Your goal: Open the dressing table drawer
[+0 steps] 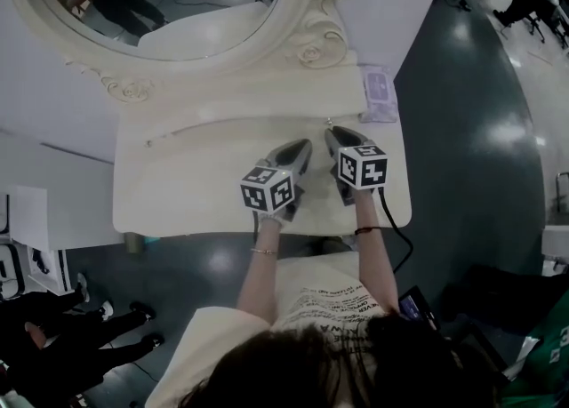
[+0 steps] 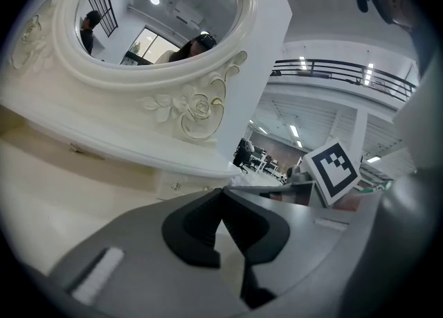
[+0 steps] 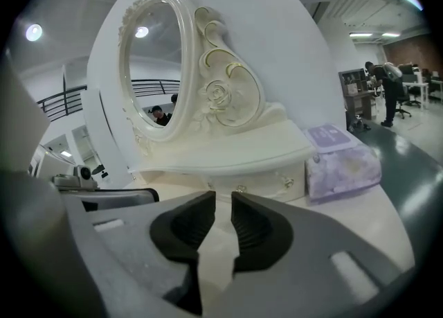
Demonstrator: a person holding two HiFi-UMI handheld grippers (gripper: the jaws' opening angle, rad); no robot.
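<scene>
The cream dressing table [image 1: 187, 188] carries a low shelf under its oval mirror [image 1: 169, 6], with a small drawer [image 3: 264, 183] set into it. The drawer's little metal knobs [image 3: 240, 188] show in the right gripper view, and one knob [image 1: 328, 121] shows in the head view. My right gripper [image 3: 223, 195] points at the drawer front from a short way off, its jaws a narrow gap apart with nothing between them; its tip [image 1: 332, 133] is just short of the knob. My left gripper [image 1: 302, 145] hovers beside it over the tabletop, its jaws [image 2: 223, 190] closed together and empty.
A purple pack of tissues [image 1: 380, 93] lies at the table's back right corner, right of the drawer [image 3: 342, 161]. A white wall stands behind the mirror. The dark floor is on the right, and a person's feet [image 1: 133, 313] stand at the lower left.
</scene>
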